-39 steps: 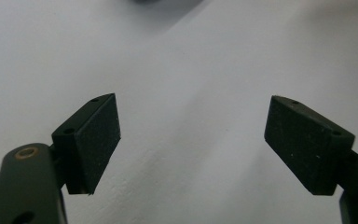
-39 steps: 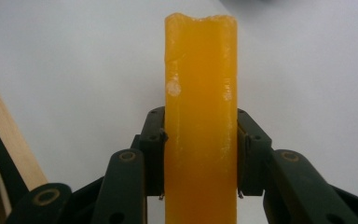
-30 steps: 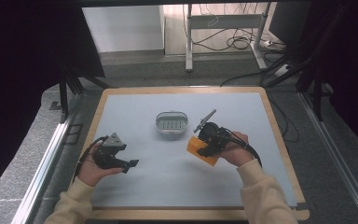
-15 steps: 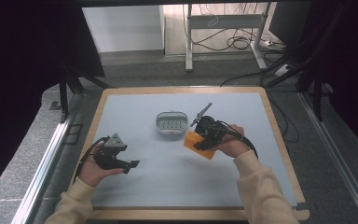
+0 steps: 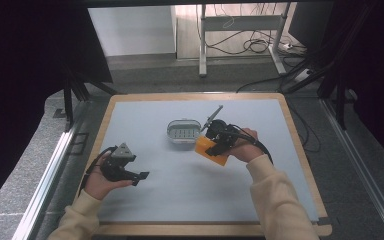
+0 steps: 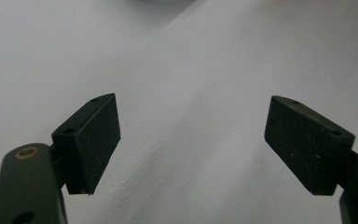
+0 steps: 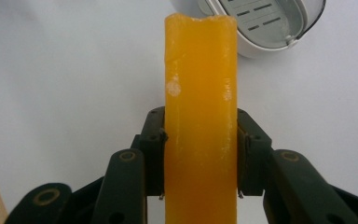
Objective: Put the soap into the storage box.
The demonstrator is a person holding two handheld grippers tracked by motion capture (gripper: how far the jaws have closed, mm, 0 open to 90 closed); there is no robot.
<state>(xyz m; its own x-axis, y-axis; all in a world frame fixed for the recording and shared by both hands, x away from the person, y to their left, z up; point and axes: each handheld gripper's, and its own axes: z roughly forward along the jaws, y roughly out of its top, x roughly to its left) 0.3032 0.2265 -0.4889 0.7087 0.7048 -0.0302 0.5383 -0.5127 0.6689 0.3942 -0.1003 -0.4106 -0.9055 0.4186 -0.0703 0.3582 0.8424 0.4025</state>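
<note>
An orange bar of soap (image 7: 200, 116) stands upright between the jaws of my right gripper (image 7: 200, 156), which is shut on it. In the high view the orange soap (image 5: 211, 150) hangs just above the table, right of a white oval soap dish (image 5: 183, 131) with a slotted grey insert. The soap dish (image 7: 265, 23) lies beyond the soap's top end in the right gripper view. My left gripper (image 5: 139, 176) rests at the table's front left, held in a hand, jaws wide apart. Between its black pads (image 6: 95, 140) I see bare table only.
The work surface is a pale grey mat (image 5: 180, 190) in a wooden frame (image 5: 300, 150). A cable (image 5: 260, 142) trails from the right gripper over the hand. Beyond the table stand metal legs and loose cables (image 5: 240, 45) on the floor.
The right gripper with the soap has shifted slightly left and away, closer to the soap dish. The left gripper has stayed in place, open.
</note>
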